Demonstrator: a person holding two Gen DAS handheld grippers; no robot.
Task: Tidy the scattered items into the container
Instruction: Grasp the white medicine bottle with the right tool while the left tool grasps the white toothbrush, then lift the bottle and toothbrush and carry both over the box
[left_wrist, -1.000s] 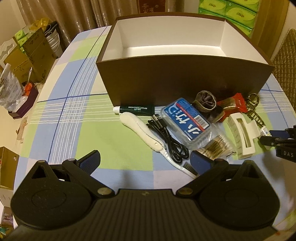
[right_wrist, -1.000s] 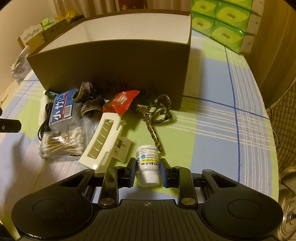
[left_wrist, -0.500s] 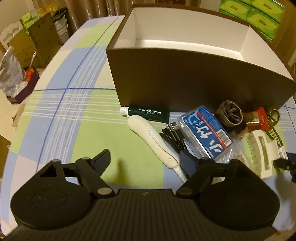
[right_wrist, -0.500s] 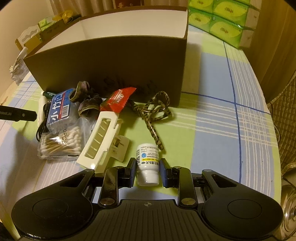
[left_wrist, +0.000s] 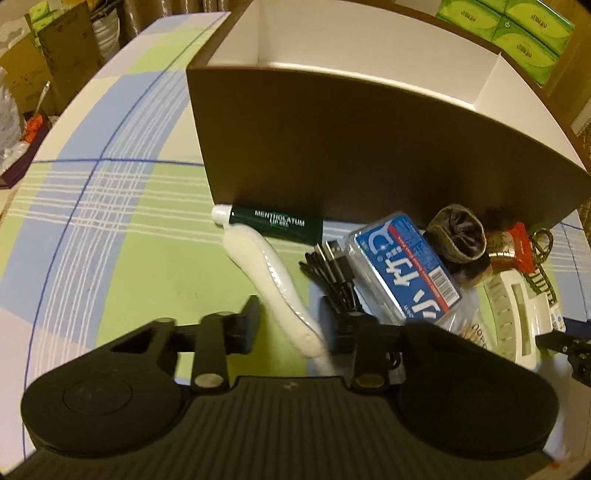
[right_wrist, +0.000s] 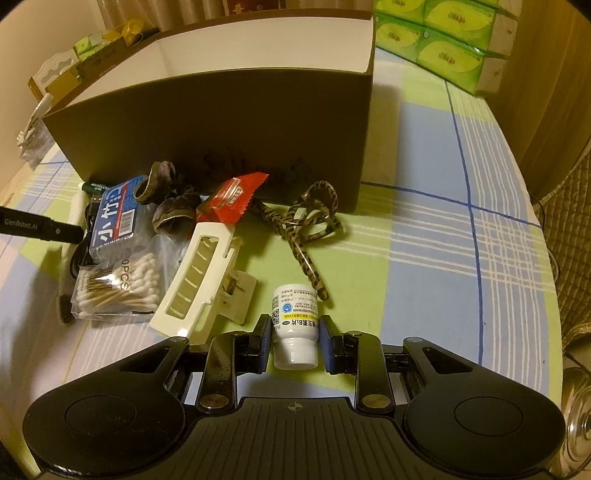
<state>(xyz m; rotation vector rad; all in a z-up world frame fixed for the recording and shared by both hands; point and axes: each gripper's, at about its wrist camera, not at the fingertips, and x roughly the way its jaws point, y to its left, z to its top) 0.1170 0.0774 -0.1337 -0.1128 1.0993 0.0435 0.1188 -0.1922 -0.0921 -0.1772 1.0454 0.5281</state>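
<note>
The white toothbrush (left_wrist: 275, 273) lies in front of the brown box (left_wrist: 369, 147), its head hidden under the left gripper (left_wrist: 291, 325), whose fingers straddle its handle without visibly touching. The right gripper (right_wrist: 293, 338) pinches one white pill bottle (right_wrist: 295, 325) on the tablecloth. Nearby lie one Mentholatum tube (left_wrist: 273, 223), one black cable (left_wrist: 332, 273), one white hair claw (right_wrist: 199, 280) and one cotton-swab bag (right_wrist: 118, 291).

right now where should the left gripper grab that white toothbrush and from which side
Grip the thick white handle of the toothbrush near its middle, coming down from above with one finger on either side. It lies flat and slanted on the tablecloth, its far end touching the lip gel tube and the black cable close on its right. The left gripper already straddles it, open.
</note>
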